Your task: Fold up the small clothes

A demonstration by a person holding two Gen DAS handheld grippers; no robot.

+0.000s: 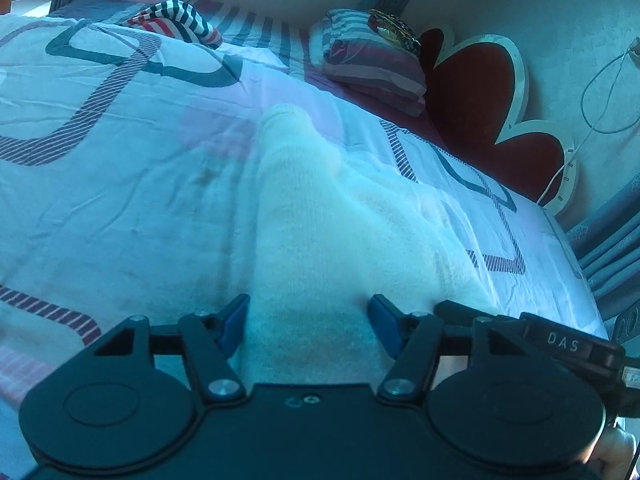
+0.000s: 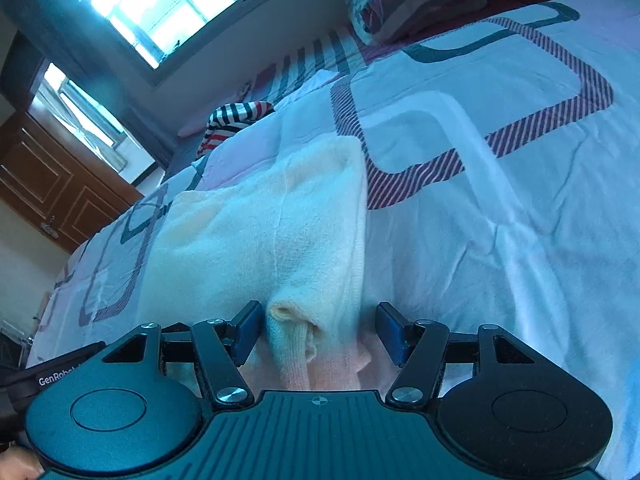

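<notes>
Cream knit garment point(image 1: 320, 216) lies on the bed point(image 1: 120, 208), long axis running up-frame from my wide-open left gripper point(image 1: 308, 320) and right gripper point(image 2: 316, 328), both straddling its near edge.

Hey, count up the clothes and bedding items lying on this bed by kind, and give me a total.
Cream knit garment: 1
Red, white and dark striped garment: 1
Striped pillow: 1
Patterned bedspread: 1
Total: 4
</notes>
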